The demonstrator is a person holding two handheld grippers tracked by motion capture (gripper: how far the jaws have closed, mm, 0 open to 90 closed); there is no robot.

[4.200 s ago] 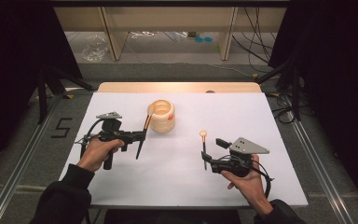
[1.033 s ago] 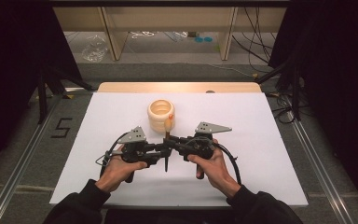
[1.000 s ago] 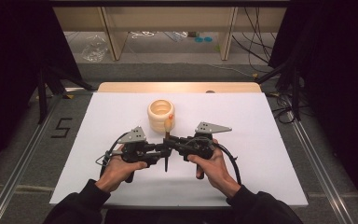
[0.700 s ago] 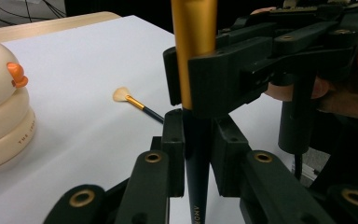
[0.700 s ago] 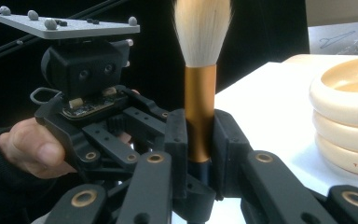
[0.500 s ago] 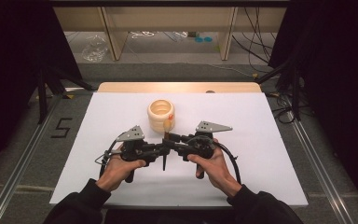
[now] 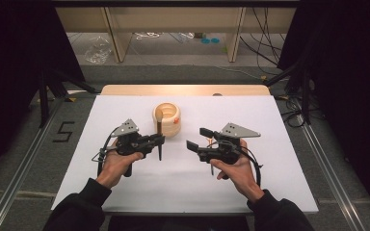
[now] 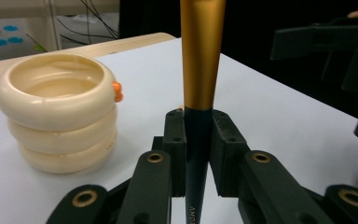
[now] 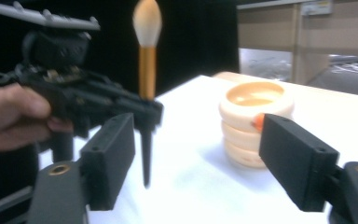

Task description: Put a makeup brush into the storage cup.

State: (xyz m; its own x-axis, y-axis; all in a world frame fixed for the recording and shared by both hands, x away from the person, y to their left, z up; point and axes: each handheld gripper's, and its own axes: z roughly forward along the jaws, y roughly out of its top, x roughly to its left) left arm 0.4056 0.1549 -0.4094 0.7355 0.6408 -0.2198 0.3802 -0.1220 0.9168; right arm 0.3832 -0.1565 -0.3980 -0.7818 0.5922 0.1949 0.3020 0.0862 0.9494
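Brush: a makeup brush (image 7: pixel 159 137) is being held upright in the left gripper (image 7: pixel 154 141) – pale bristle tip up, gold ferrule below it, dark handle pointing down toward the tabletop (image 7: pixel 125 192) without touching it.
Left jaws: they are being pressed together on the dark handle just under the gold ferrule, as the left gripper view is showing (image 8: pixel 196 140).
Right jaws: the right gripper (image 7: pixel 200 138) is being held apart from the brush – its jaws have just been opening and are standing spread, with nothing between them.
Holder: a cream ringed cup (image 7: pixel 167 119) with a small orange knob is standing near the middle of the tabletop, just behind the brush; its inside is appearing empty in the left gripper view (image 8: pixel 58 112).
Done so far: judging by the grip, the brush is being carried by the left gripper alone, while the right one is being kept free.
Left to do: the brush is not yet being set into the cup – probably it is being readied for lowering, handle first, through the cup's mouth.
Care needed: the handle tip is likely needing to be lined up over the opening before release.
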